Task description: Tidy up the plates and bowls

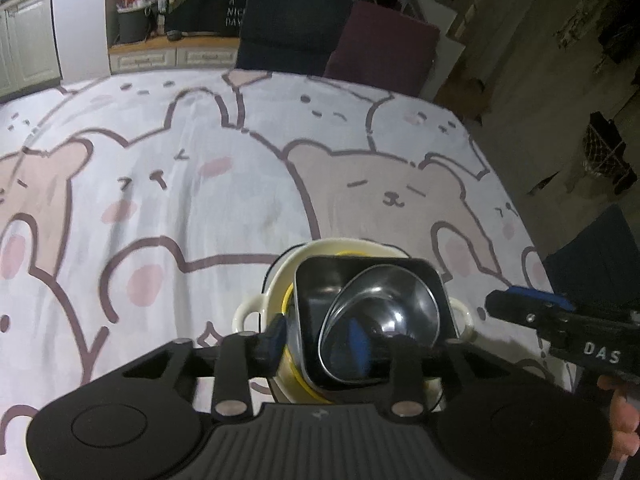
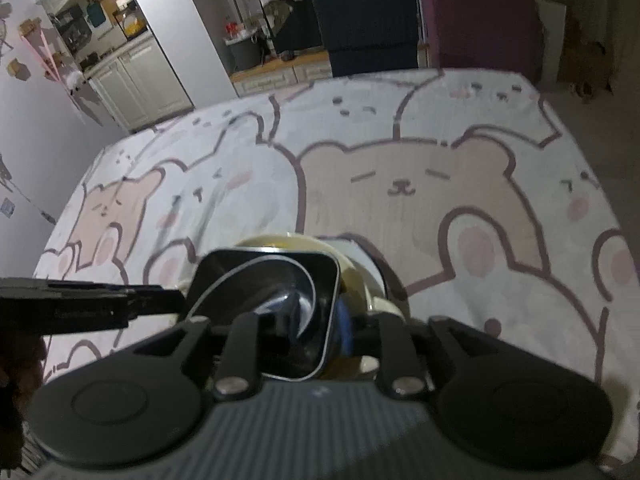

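Black left claw [image 1: 320,344], right claw [image 2: 316,332] angled down over stacked bowls [image 1: 372,312], jaws apart, gripping nothing.

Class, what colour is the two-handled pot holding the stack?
Cream pot, clearest in the left wrist view.

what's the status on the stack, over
Left gripper and right gripper both open, jaws astride the stack. Steel bowl in black square dish, in cream pot. Tablecloth otherwise bare.
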A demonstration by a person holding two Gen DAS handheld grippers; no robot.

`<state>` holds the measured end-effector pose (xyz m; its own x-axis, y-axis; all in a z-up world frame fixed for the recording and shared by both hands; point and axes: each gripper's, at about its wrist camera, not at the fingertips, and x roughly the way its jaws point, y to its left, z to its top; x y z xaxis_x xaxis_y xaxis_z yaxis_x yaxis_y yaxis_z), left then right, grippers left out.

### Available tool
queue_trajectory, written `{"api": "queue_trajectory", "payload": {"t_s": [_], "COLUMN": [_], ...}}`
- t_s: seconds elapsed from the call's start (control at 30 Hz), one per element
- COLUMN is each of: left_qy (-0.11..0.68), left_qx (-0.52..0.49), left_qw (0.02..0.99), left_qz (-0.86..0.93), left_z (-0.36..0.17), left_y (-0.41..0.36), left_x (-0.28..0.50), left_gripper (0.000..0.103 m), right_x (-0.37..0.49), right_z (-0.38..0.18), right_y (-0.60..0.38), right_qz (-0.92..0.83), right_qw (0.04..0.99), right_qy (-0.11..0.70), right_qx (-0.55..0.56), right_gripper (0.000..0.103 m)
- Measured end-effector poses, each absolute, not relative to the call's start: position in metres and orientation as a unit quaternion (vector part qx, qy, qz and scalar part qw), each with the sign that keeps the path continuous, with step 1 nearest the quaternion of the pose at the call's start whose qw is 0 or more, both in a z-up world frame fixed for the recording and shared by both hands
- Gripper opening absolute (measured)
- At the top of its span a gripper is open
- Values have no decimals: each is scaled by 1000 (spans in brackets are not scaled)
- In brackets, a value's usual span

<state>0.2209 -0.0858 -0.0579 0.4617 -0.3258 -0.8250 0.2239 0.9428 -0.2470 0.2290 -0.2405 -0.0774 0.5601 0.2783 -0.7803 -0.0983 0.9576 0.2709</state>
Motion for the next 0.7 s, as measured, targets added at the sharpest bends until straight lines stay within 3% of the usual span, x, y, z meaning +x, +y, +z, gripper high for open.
{"api": "queue_trajectory", "payload": {"t_s": [0.1,0.17,0.27,0.37,0.47,0.7], "left_qy": [477,462,435,402,369,315], "left_qx": [-50,-48,-40,-24,-23,-19], "left_qw": [863,872,887,905,920,939], "left_qz": [-160,-156,-151,-137,-132,-138], "left_z": [-45,-35,-20,-6,5,21], "left_y": [-83,-81,-77,-72,-65,-52], "left_x": [210,201,185,167,148,108], "left_gripper": [53,69,84,95,102,103], "right_x": [217,207,192,175,160,117], "right_z": [-62,-54,-44,-36,-28,-14], "right_y": [-240,-239,-239,-240,-245,-248], "right_qz": [102,99,92,88,90,85], "right_qw": [892,900,910,920,928,950], "right_qy": [431,417,397,376,353,293], "right_qx": [89,84,76,73,76,70], "right_gripper": [46,51,59,69,75,97]}}
